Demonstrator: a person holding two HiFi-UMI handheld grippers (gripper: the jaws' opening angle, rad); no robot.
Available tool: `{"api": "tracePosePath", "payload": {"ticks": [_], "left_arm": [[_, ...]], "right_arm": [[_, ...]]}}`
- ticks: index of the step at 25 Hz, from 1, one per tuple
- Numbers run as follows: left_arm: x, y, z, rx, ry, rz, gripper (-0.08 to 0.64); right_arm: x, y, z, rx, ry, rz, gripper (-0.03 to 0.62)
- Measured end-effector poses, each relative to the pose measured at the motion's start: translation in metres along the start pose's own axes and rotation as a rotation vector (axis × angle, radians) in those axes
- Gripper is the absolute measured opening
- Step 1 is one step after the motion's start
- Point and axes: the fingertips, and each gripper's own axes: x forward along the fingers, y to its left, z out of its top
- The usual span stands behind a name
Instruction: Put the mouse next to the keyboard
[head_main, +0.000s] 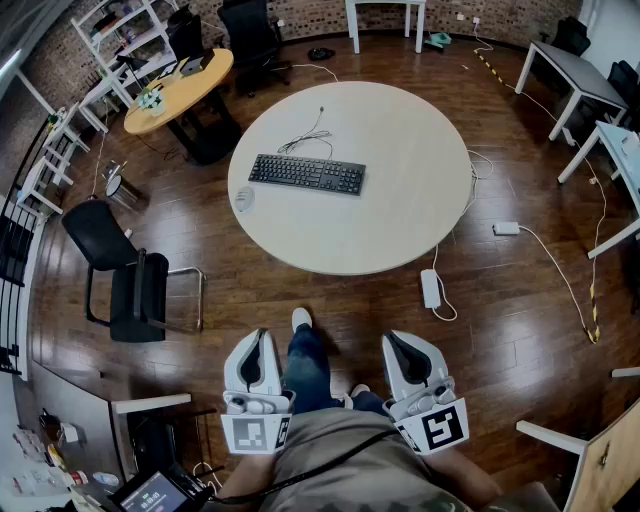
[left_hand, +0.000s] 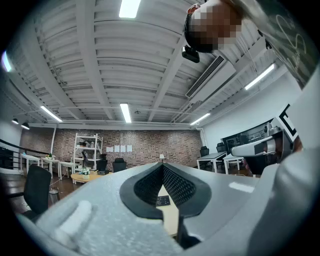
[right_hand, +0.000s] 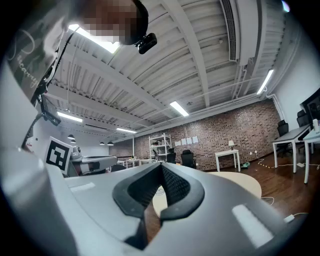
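Round table (head_main: 400, 200) on wood floor (head_main: 520, 310) bears keyboard (head_main: 307, 173), mouse (head_main: 244, 198); left gripper (head_main: 262, 336), right gripper (head_main: 398, 340) closed.

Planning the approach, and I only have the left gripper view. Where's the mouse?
Observer: Head view shows the mouse on the round table, near its left edge. It lies just off the keyboard's left end, not touching it.
Operator: Right tool holding anything?
Observer: No. In its own view the right tool is shut, with nothing between the jaws.
Operator: Are we at the table?
Observer: No. In head view the left tool and the right tool are both short of it, with floor between them and its edge.
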Motion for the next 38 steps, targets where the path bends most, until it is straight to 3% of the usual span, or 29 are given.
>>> {"api": "tracePosePath", "payload": {"ticks": [11, 15, 19, 31, 34, 38], "left_arm": [[0.048, 0.018, -0.017, -0.025, 0.017, -0.031, 0.002], [0.074, 0.037, -0.035, -0.04, 0.027, -0.06, 0.001], [0.104, 0.067, -0.049, -0.056, 0.058, -0.084, 0.001], [0.173, 0.158, -0.059, -0.099, 0.076, -0.075, 0.002], [0.183, 0.18, -0.066, -0.11, 0.073, -0.06, 0.002], [0.197, 0.209, -0.076, -0.133, 0.076, -0.051, 0.002]], "right_arm": [[0.047, -0.014, 0.002, -0.027, -0.004, -0.024, 0.005], [0.076, -0.026, -0.007, -0.092, 0.01, -0.062, 0.005], [0.12, -0.04, -0.014, -0.08, 0.03, -0.107, 0.005], [0.253, -0.015, -0.02, -0.056, 0.089, -0.044, 0.005], [0.278, -0.018, -0.02, -0.056, 0.096, -0.064, 0.005], [0.305, -0.028, -0.018, -0.11, 0.098, -0.092, 0.005]]}}
